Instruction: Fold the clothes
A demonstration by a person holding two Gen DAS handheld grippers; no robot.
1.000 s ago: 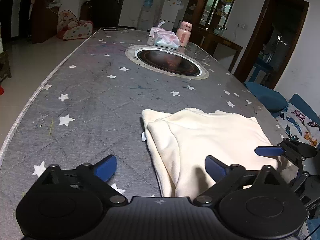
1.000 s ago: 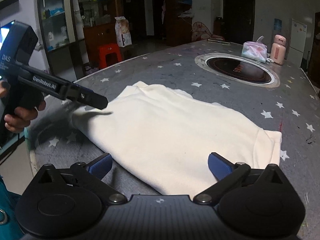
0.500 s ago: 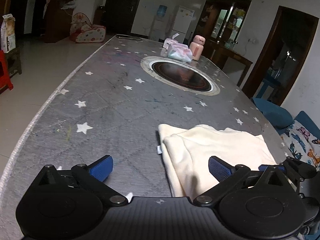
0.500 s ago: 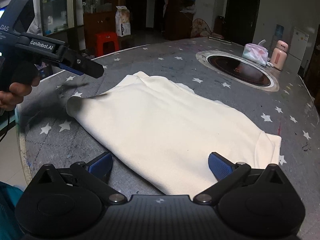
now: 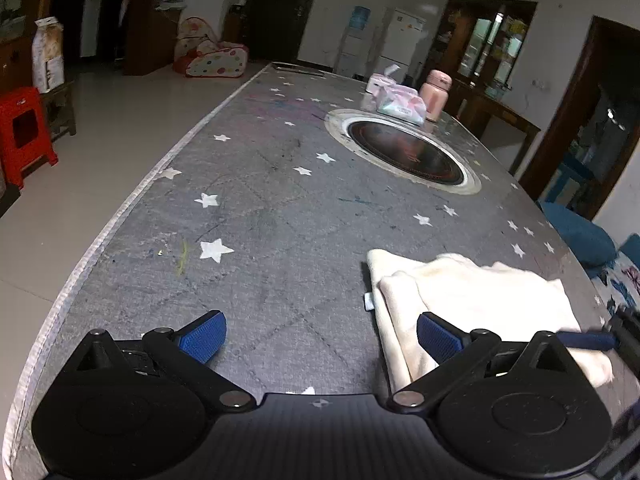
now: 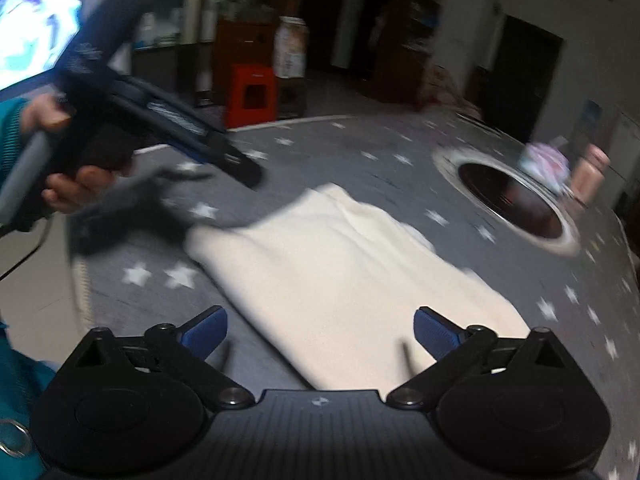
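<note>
One cream knit garment (image 6: 352,276) is lying flat w/ layers doubled at its edge, near the corner of the grey star-print worktop (image 5: 260,216): looking folded at least once; further folds can't be judged. Two grippers, left gripper (image 5: 318,334) & right gripper (image 6: 320,332), are both hovering wide, holding nothing. One pink bottle (image 5: 436,94), one tissue pack (image 5: 400,104).

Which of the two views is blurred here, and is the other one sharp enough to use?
Right wrist view: heavy motion blur smears the cream garment, the hotplate ring and the left tool. Left wrist view: mostly sharp, stars on the table crisp, only the right tool at the edge smeared; dim room, strong fisheye bending.
</note>
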